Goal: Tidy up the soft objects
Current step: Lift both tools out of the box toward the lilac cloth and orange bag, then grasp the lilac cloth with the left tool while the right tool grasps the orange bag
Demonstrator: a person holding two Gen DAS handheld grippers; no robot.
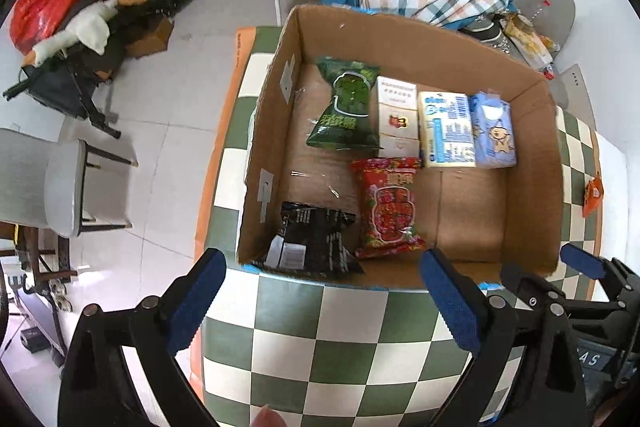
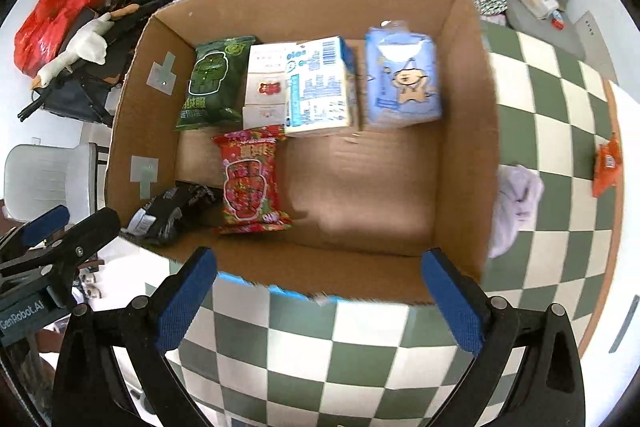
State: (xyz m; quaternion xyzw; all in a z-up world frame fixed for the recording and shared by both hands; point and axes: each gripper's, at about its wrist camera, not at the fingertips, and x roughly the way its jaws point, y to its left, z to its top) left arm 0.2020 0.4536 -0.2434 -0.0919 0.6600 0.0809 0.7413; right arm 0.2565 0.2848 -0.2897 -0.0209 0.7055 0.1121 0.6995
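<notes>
From the left wrist, the left gripper point(image 1: 324, 301) is spread wide, holding nothing, over the checkered tablecloth point(image 1: 320, 347) short of the cardboard box point(image 1: 532, 131). Six packs lie inside: a green packet point(image 1: 346, 105), a white carton point(image 1: 397, 115), a blue-and-white pack point(image 1: 446, 129) and a pale blue tissue pack point(image 1: 493, 131) along the back, a red packet point(image 1: 387, 207) in the middle, and a black packet point(image 1: 312, 241) partly hidden behind the near wall. The right gripper point(image 1: 540, 279) shows at the right edge, also spread. An orange sachet point(image 1: 593, 195) lies outside the box.

From the right wrist, the right gripper point(image 2: 320, 299) gapes empty before the box point(image 2: 464, 39). A lilac cloth point(image 2: 516, 207), blurred, sits just beside the box's right wall.
</notes>
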